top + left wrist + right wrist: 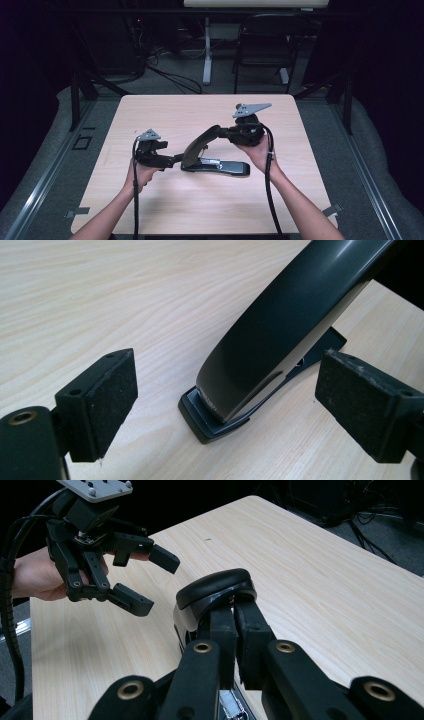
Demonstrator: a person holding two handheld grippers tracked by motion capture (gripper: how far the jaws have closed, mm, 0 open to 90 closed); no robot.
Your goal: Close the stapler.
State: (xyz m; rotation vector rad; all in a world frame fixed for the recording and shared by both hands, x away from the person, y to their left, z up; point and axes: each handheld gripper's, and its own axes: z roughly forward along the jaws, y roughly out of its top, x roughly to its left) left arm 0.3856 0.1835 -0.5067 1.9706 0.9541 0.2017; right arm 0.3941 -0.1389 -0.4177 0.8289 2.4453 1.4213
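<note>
Right gripper clamps raised stapler arm; open left gripper, at nine o'clock, should pin base squarely

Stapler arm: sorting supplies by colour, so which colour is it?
Glossy black stapler arm, best seen in the left gripper view.

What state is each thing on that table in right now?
Stapler: base flat on the table, top arm swung up open.
Right gripper: fingers shut on the stapler's raised arm.
Left gripper: fingers open, one either side of the stapler's hinge end, not touching it.
Table: light wood.
</note>
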